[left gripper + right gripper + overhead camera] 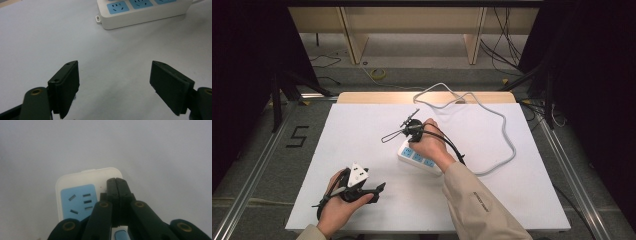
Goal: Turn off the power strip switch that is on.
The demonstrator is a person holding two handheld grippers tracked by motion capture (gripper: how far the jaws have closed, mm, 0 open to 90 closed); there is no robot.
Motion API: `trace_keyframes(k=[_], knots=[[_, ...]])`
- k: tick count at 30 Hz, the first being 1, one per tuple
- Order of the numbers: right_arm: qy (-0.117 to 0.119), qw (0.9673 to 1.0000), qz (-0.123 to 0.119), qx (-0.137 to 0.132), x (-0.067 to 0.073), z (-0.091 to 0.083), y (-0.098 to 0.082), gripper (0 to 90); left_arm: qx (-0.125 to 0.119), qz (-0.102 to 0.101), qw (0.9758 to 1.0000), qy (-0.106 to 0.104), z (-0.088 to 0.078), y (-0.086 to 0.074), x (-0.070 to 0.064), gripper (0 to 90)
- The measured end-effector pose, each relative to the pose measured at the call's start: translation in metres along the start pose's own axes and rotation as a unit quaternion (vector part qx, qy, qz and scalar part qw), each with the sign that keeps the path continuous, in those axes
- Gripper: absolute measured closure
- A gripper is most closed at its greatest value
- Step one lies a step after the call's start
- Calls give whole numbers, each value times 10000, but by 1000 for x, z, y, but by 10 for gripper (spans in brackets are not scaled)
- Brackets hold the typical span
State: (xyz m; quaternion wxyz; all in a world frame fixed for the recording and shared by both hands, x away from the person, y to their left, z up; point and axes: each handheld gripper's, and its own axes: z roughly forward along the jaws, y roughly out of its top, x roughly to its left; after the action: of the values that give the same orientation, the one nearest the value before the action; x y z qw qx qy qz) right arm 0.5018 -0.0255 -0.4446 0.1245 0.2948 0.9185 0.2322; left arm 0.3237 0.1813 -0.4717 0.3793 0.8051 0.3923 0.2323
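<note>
A white power strip (418,159) with blue socket faces lies flat near the middle of the bench (362,135), set at a slant so that one end points toward the far left and the other toward the person's right forearm. From under that forearm its grey cable (507,137) runs out to the right, curves back over the bench and loops toward the far edge. The right gripper (116,182) is directly over the far end of the strip, its two black jaws pressed flat together with nothing between them; in the right gripper view the closed tips sit above the white casing just beside the end socket (79,202), close to a small red dot on the casing, though I cannot tell whether the tips actually touch the plastic. A blue button-like part (120,235) of the strip shows just under the jaw arms. The right hand (432,141) covers much of the strip from above, and a beige sleeve (477,205) comes in from the near edge. The left gripper (115,85) rests well apart from the strip, near the front left of the bench, held low in the left hand (339,202). Its jaws are spread wide over bare white surface, pinching nothing, and they point toward the strip's near side.
</note>
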Motion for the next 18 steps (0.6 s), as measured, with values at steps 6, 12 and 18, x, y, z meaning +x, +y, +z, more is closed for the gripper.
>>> trace_keyframes(k=[6,12,18], knots=[[-11,9998,77,-180,0,-4,-1,900,-1,-4,10000,-2,0,0,0,235],[-14,9996,88,-261,-4,-15,-8,900,2,-11,10000,3,0,0,0,235],[83,9989,273,-359,-11,-30,-26,852,13,-12,10000,2,0,0,0,235]])
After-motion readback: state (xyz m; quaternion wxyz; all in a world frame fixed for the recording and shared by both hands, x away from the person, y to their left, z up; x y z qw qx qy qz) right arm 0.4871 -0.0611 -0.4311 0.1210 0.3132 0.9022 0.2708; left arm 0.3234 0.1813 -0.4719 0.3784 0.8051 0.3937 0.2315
